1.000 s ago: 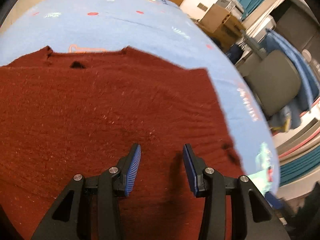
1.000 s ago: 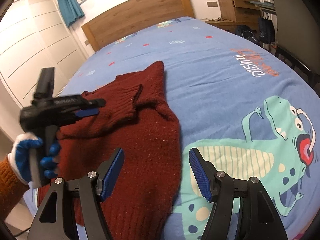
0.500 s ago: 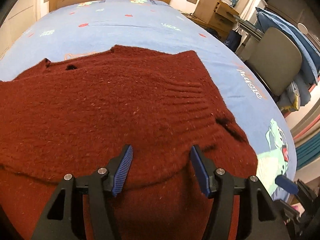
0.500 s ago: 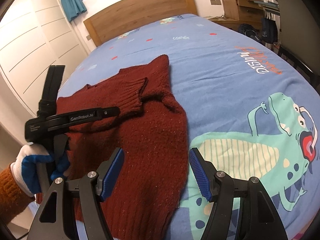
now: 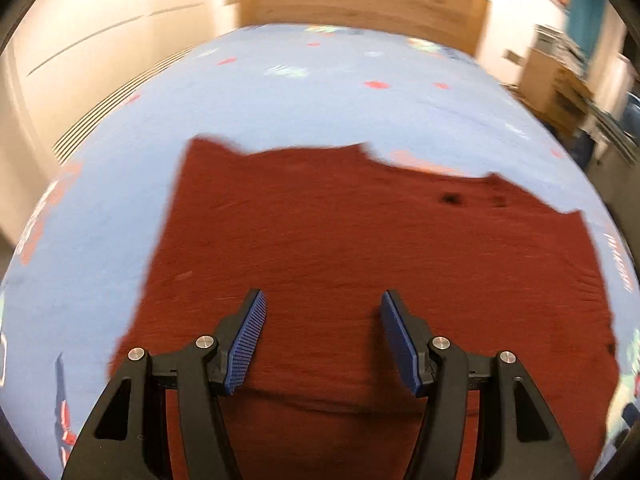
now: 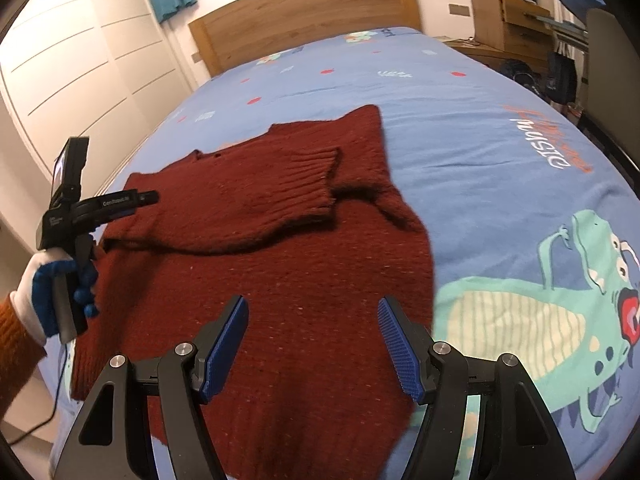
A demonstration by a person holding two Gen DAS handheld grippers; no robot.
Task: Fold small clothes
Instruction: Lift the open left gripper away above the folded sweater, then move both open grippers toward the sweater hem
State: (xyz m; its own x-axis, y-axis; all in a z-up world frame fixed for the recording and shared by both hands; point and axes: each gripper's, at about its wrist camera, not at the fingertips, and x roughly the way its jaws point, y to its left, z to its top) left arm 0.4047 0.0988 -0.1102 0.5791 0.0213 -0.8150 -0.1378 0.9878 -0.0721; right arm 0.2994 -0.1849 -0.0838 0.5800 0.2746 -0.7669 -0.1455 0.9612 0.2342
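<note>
A dark red knitted sweater (image 6: 288, 264) lies on a bed with a light blue cover (image 6: 480, 168). In the right wrist view the sweater fills the centre and the lower left of the frame. One sleeve (image 6: 256, 208) is folded across the body, and its ribbed cuff (image 6: 308, 184) points to the right, near the middle of the frame. The hem reaches down to the lower edge, between and under the tool fingers.

The right tool (image 6: 314, 344) stands at the bottom centre of that view. It is released: its two blue pads (image 6: 396, 348) are wide apart, and only the flat knit is seen between them, not gripped. On the cover at the right there is a green dinosaur print (image 6: 560, 320), and above it orange and white letters (image 6: 548, 140).

The left tool (image 6: 144, 199) appears at the left edge of the same view, held by a hand in a white and blue glove (image 6: 48, 288) with an orange knitted sleeve (image 6: 16, 352). It hovers beside the left edge of the sweater.

In the left wrist view, which is blurred, the left tool (image 5: 322, 338) is at the bottom centre with its pads apart and nothing clenched. The sweater (image 5: 360, 248) spreads over the middle and the lower part of the frame. A wooden headboard (image 5: 360, 0) is at the top.
</note>
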